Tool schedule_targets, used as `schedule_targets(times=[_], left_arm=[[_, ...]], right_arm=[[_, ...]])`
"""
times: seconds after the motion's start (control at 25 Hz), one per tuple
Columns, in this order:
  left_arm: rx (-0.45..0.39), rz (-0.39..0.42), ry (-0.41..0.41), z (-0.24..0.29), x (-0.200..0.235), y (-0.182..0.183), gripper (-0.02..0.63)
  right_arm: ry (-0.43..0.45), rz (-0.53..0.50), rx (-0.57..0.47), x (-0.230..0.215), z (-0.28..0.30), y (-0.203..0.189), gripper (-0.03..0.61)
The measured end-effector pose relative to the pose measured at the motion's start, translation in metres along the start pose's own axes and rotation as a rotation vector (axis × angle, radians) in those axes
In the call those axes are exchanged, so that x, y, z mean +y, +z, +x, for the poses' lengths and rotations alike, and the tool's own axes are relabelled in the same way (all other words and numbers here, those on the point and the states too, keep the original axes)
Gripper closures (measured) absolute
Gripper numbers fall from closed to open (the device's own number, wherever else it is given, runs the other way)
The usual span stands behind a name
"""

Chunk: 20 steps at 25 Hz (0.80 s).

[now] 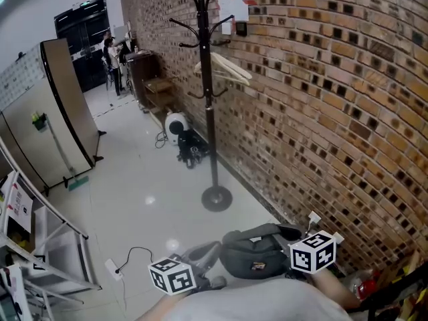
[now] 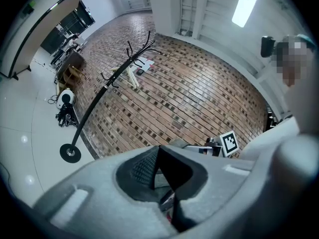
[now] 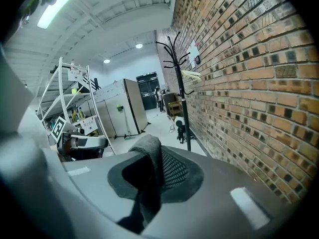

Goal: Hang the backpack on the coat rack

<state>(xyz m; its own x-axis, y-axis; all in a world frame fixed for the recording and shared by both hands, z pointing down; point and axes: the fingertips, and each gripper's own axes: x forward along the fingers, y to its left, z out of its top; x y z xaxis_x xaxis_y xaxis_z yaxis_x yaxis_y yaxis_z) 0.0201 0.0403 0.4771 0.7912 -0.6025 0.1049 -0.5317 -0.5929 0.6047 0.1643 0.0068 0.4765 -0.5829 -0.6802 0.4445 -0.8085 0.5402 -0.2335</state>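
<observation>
At lower left, the left tool [image 2: 158, 156] has its jaws drawn narrow, tips meeting. Its own view shows no strap plainly between them, though the head view has a grey loop [image 1: 200, 251] running toward it. The backpack [image 1: 257, 254] sits at bottom centre between both tools, probably held spread so a loop can meet a hook. The coat rack [image 1: 204, 79] stands well apart, upper centre. The right tool [image 3: 155, 158] clamps a padded strap [image 3: 148, 148], clear only in its own view.

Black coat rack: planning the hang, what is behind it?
Behind the black coat rack: a brown brick wall with a white paper sheet; its pole covers a thin strip.
</observation>
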Motion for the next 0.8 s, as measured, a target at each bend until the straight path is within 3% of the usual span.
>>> schedule_targets(times=[0.8], left_arm=[[-0.013,0.020,0.034,0.012,0.013,0.015,0.611]], right_arm=[[0.015,-0.008,-0.023,-0.018,0.017,0.015,0.543]])
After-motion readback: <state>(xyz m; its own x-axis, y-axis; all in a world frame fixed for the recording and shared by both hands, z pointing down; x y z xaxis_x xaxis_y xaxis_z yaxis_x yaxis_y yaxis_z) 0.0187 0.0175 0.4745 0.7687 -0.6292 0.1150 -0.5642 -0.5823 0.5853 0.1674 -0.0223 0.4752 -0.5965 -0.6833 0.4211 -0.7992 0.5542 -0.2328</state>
